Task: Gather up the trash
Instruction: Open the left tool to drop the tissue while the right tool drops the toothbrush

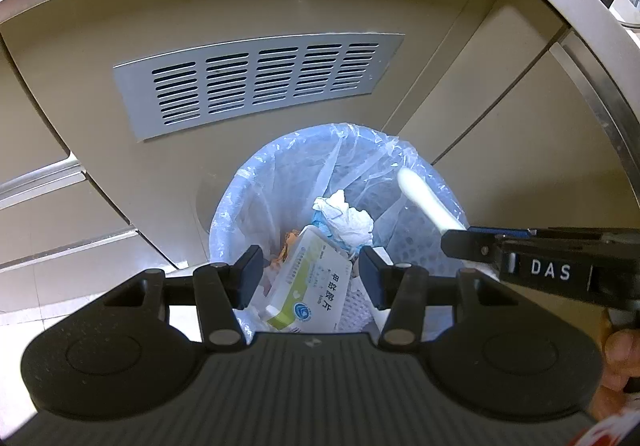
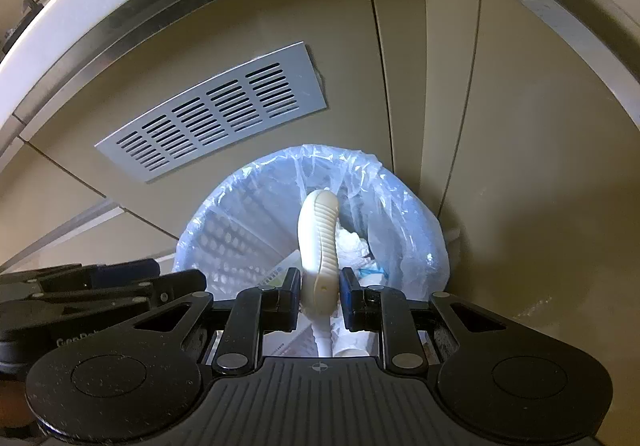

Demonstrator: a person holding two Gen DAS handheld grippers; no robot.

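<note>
While both tools hang over the bin, this entry lists what each carries and what the drop calls for.

Item 1, trash bin point(image 1: 256, 182): perforated basket lined with a pale blue plastic bag, standing on the floor against a beige cabinet front below a grey vent grille point(image 1: 256, 82). Contents seen: a green-and-white carton point(image 1: 308, 286) and crumpled white tissue point(image 1: 344, 218).

Item 2, right tool point(image 2: 320, 292): jaws narrowly set and clamped on a cream ribbed handle point(image 2: 318, 238), curved, with a thin white stem running back under the tool; possibly a brush or similar, the view does not settle it. Its far end reaches over the bin opening.

Item 3, left tool point(image 1: 310, 276): jaws about half spread, pads touching nothing. The carton shows between them but appears to lie lower, inside the bag.

Handling note: judged step is releasing the handle into the bin. Best done by keeping the whole piece inside the rim line before opening, so its long end does not catch the bag edge or tip out toward the cabinet, and by keeping the left tool clear of its fall.
</note>
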